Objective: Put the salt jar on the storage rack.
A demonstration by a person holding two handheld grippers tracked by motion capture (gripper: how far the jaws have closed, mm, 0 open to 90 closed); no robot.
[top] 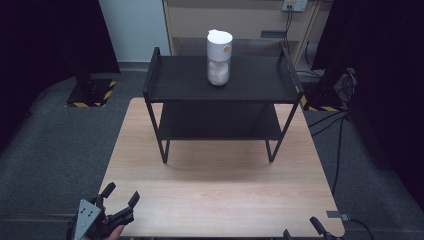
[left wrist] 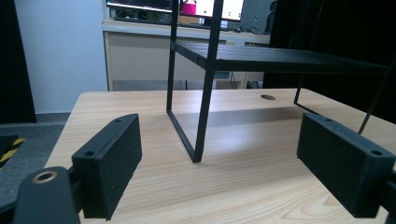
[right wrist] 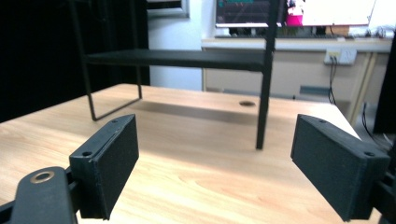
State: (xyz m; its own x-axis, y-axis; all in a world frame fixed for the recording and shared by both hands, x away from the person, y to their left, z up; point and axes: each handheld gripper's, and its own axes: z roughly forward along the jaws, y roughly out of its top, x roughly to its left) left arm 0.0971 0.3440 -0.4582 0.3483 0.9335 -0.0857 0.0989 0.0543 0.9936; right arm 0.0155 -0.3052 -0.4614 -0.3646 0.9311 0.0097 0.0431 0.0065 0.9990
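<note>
A white jar [top: 219,57] with a white lid and pale contents stands upright on the top shelf of a black two-tier rack [top: 220,95] at the table's far half. My left gripper [top: 120,195] is at the table's near left corner, open, nothing between its jaws. In the left gripper view the left gripper [left wrist: 219,158] faces the rack's near leg [left wrist: 205,93]. My right gripper [top: 302,227] peeks in at the near right edge; in the right gripper view the right gripper [right wrist: 215,163] is wide open over bare wood, facing a rack leg [right wrist: 264,84].
The light wooden table [top: 225,200] has bare surface in front of the rack. The rack's lower shelf [top: 220,122] holds nothing. Dark carpet, cables [top: 340,135] at right, and a yellow-black striped base [top: 92,92] at back left surround the table.
</note>
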